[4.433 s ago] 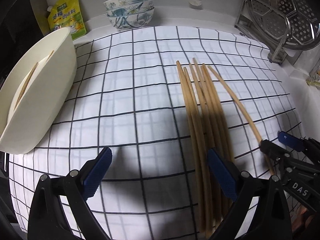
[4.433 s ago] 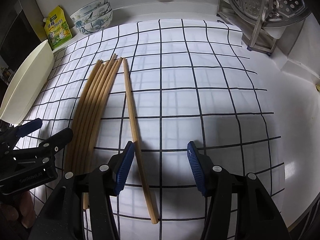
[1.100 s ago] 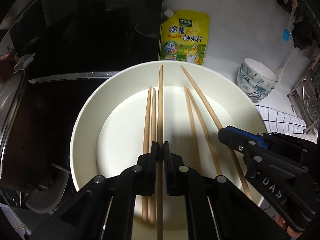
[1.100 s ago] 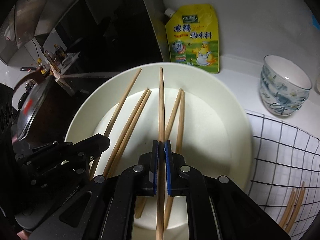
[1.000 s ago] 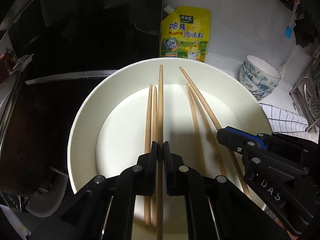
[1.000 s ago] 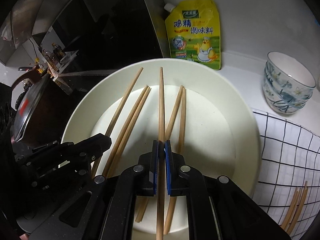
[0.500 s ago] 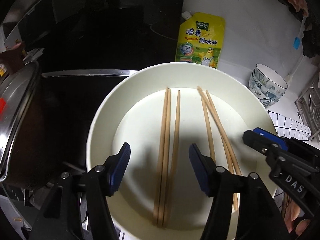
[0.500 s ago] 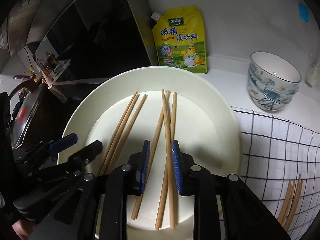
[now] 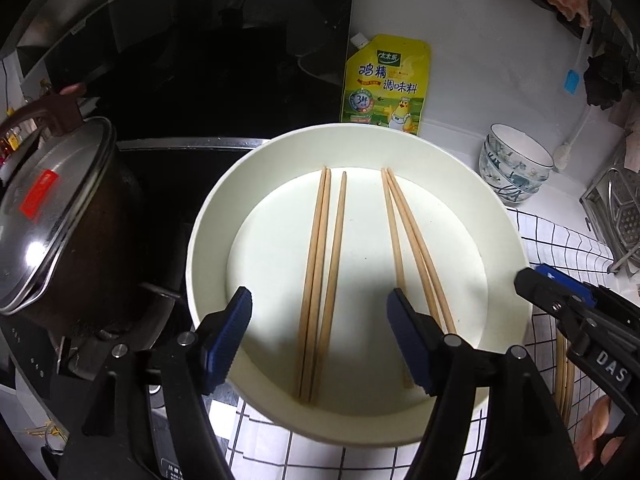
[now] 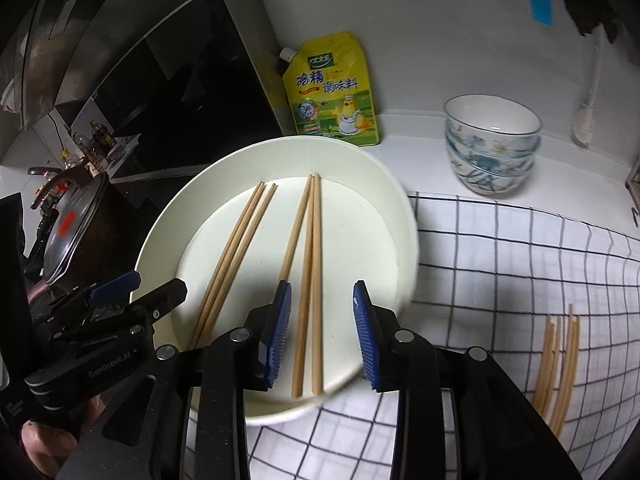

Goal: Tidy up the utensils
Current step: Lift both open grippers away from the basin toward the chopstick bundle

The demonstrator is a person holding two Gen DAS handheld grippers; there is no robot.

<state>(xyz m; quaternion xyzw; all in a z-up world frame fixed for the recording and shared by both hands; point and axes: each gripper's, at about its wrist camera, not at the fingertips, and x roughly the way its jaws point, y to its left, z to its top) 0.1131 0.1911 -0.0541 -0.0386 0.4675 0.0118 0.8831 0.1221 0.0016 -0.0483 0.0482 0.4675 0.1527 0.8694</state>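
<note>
A white round bowl [image 9: 208, 216] [image 10: 400, 200] holds several wooden chopsticks, lying in two groups: one on the left [image 9: 320, 260] [image 10: 236, 256] and one on the right [image 9: 408, 240] [image 10: 310, 260]. My left gripper [image 9: 319, 300] hovers above the left group, its jaws opening, and nothing is pressed between them. My right gripper [image 10: 322, 286] hangs over the right group, jaws also opening, pads clear of the sticks. Each gripper shows in the other's view: the right [image 9: 560, 292], the left [image 10: 132, 292]. More chopsticks [image 10: 560, 360] lie on the checked cloth [image 10: 520, 260].
A yellow seasoning pouch [image 9: 384, 88] leans on the wall behind the bowl. Stacked patterned bowls [image 10: 492, 144] stand at the back right. A pot with a glass lid [image 9: 52, 216] sits on the dark stove at left. A metal rack [image 9: 616, 216] is at far right.
A second ago each gripper was shut on one chopstick over the bowl. Both have opened, the sticks now lie in the bowl, and both grippers have drawn back and up.
</note>
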